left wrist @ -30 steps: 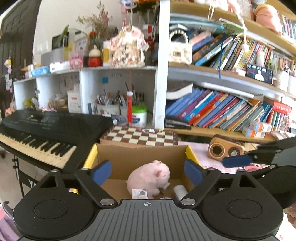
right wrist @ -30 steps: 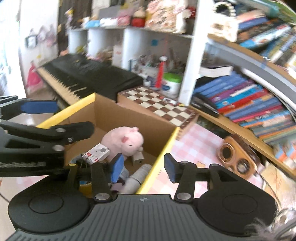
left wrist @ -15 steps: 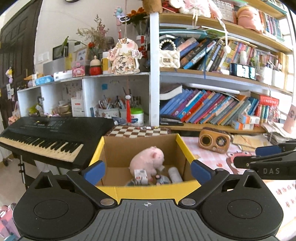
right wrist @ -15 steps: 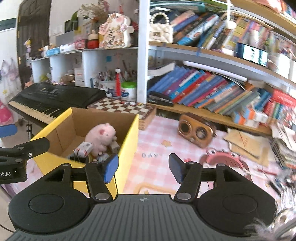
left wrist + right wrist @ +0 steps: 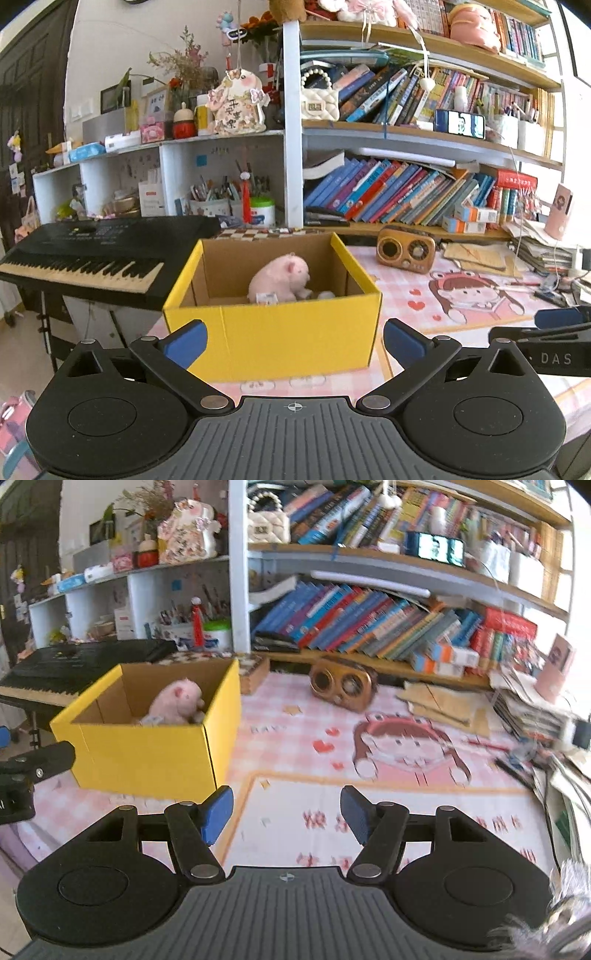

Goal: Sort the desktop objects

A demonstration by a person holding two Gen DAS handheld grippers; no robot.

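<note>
A yellow cardboard box (image 5: 273, 332) stands on the pink desk mat, also in the right wrist view (image 5: 147, 753). Inside it lies a pink plush pig (image 5: 280, 277) (image 5: 177, 701) with a small white tagged item (image 5: 267, 297) in front of it. My left gripper (image 5: 293, 341) is open and empty, held back in front of the box's near wall. My right gripper (image 5: 286, 814) is open and empty over the mat, to the right of the box. Its finger shows at the right edge of the left wrist view (image 5: 554, 334).
A black keyboard (image 5: 96, 254) stands left of the box. A chessboard (image 5: 255, 668) and a brown retro radio (image 5: 406, 249) (image 5: 341, 685) sit behind. Bookshelves (image 5: 399, 195) fill the back. Papers and cables (image 5: 535, 716) pile at the right. The mat (image 5: 369, 775) lies ahead.
Both grippers have pulled back and away from above the box. The box now sits farther off and its outer yellow wall shows. Both stay open and empty.
</note>
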